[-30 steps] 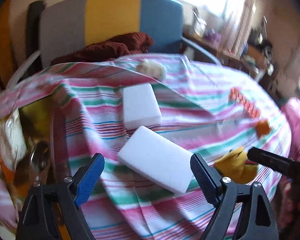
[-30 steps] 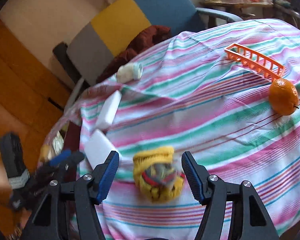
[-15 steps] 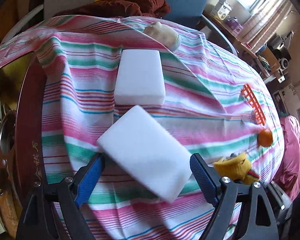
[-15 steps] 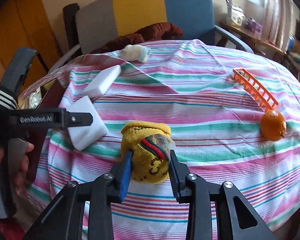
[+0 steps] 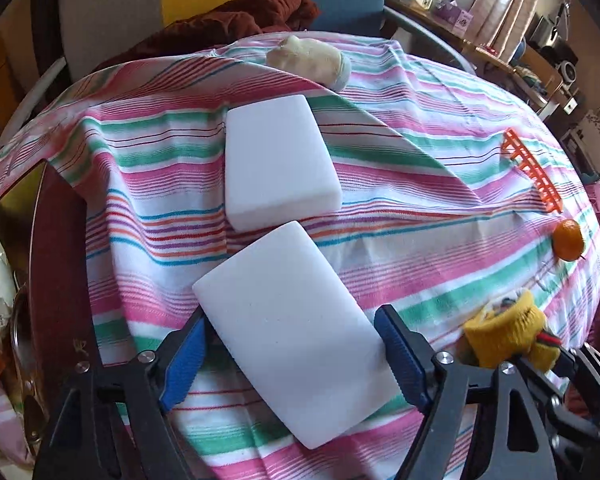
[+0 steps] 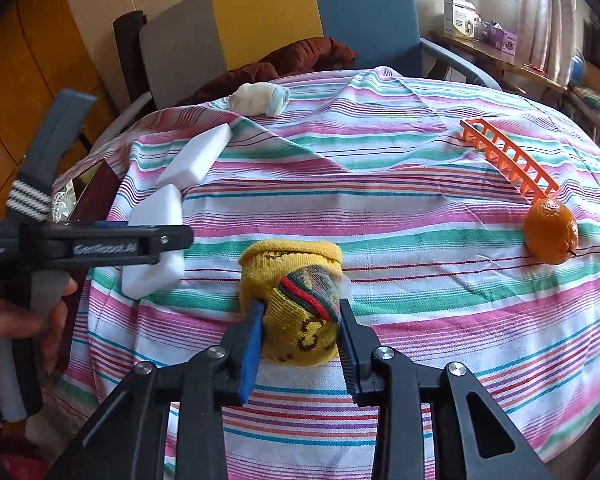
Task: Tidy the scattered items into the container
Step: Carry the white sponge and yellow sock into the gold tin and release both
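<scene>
Container for task: I cannot make out. Counter under striped cloth (image 5: 420, 240), edges hidden by drape.

My left claw (image 5: 292, 356) closing around near white foam block (image 5: 296, 332), block between jaws at 6 o'clock; contact unclear. Second foam block (image 5: 278, 160) beyond, at 12, corners near.

My right claw (image 6: 300, 332) clenched on yellow knitted sock ball (image 6: 296, 296), soft, lumpy.

Orange (image 6: 550, 236) and orange plastic rack (image 6: 508, 160) at 2 o'clock; open cloth between.
</scene>
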`<action>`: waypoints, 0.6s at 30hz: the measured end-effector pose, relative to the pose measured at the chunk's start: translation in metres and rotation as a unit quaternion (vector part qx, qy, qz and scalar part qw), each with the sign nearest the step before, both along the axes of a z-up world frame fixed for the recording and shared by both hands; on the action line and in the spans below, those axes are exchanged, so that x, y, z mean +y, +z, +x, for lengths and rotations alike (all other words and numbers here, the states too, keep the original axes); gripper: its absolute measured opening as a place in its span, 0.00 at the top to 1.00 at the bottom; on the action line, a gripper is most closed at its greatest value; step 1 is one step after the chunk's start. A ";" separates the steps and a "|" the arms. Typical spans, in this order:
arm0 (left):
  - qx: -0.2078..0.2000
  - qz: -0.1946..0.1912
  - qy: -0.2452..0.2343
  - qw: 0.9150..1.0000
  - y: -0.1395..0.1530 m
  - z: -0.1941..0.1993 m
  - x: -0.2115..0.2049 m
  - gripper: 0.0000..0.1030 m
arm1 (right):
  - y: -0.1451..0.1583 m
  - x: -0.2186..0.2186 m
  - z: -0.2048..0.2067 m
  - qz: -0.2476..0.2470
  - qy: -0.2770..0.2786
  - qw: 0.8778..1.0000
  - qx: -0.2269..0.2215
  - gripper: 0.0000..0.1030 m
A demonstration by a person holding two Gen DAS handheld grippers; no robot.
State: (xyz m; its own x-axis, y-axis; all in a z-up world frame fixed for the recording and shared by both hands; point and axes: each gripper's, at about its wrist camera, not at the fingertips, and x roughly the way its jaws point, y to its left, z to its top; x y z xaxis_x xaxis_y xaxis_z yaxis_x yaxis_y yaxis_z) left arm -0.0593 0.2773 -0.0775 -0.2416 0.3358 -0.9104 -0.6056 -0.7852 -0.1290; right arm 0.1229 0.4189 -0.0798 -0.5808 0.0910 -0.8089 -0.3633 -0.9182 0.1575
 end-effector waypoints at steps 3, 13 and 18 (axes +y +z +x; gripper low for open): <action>-0.020 0.025 -0.002 0.999 0.003 0.001 -0.012 0.25 | 0.000 -0.001 0.000 0.001 -0.006 1.000 0.003 0.66; -0.015 0.081 -0.014 0.997 0.032 0.011 -0.030 0.27 | 0.008 -0.002 0.002 -0.042 -0.017 0.999 0.029 0.68; 0.009 0.085 -0.027 0.996 0.049 0.020 -0.043 0.27 | 0.017 -0.012 0.001 -0.060 -0.005 0.997 0.045 0.68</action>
